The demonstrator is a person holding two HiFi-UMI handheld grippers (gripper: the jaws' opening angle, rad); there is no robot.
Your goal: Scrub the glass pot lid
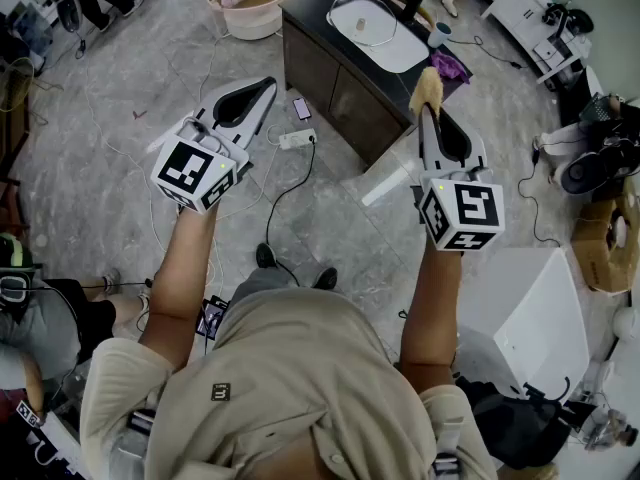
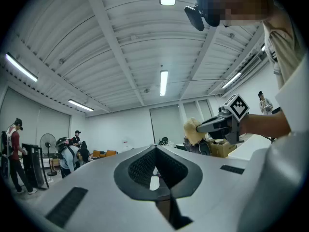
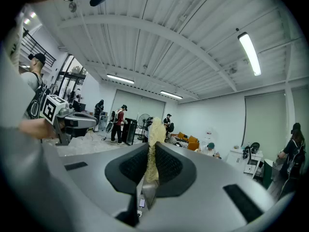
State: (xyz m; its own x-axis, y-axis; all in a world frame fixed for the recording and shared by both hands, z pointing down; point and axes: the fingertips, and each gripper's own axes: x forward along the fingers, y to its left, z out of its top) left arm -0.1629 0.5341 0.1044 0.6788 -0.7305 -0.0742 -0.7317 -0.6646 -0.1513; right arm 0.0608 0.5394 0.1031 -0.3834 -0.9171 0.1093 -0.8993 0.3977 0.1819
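Observation:
In the head view a round glass pot lid (image 1: 362,18) seems to lie over the white sink (image 1: 400,50) of a dark counter, far ahead of both grippers. My right gripper (image 1: 429,106) is held up in the air, shut on a yellow sponge (image 1: 427,85) that sticks out past its tips. That sponge (image 3: 153,132) fills the jaw gap of my right gripper (image 3: 150,151) in its own view. My left gripper (image 1: 263,89) is also raised, shut with nothing in it. The left gripper view shows its tips (image 2: 155,150) pressed together, with the right gripper (image 2: 218,123) and sponge (image 2: 193,131) beyond.
The dark counter (image 1: 345,83) stands on a grey stone floor. A power strip (image 1: 297,139) with cables and a phone (image 1: 301,108) lie before it. A round tub (image 1: 252,6) is at the top, a white appliance (image 1: 545,318) lower right. Several people stand in the room.

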